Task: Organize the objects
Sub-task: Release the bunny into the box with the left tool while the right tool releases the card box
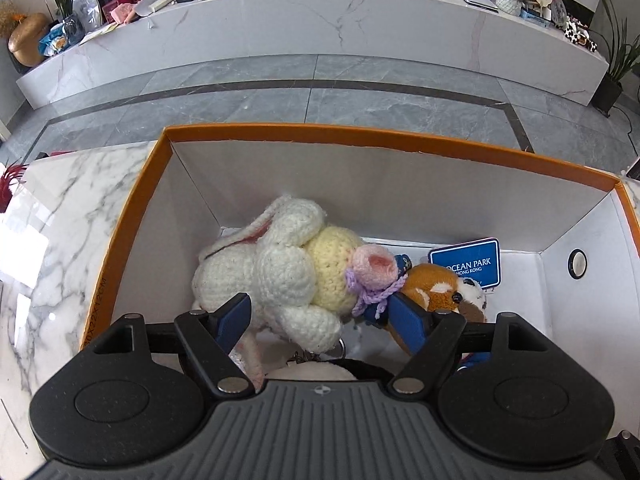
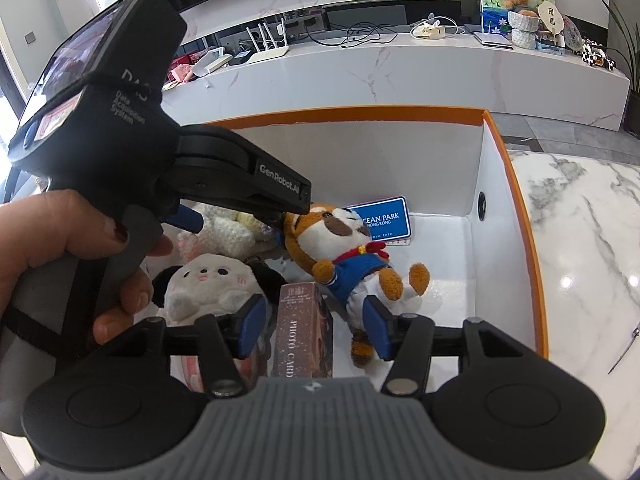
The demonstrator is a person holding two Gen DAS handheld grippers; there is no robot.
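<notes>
An orange-rimmed white box stands on a marble table. In the left wrist view a crocheted white and yellow bunny lies in the box between my left gripper's open fingers. A brown panda plush with a blue Ocean Park tag lies beside it. In the right wrist view my right gripper is open above a brown photo card box. The panda plush, a white panda toy and the box rim show there. The left gripper's body reaches in from the left.
The marble table surrounds the box, also in the right wrist view. Beyond it is grey tiled floor and a long marble TV bench carrying routers, cables, plants and ornaments.
</notes>
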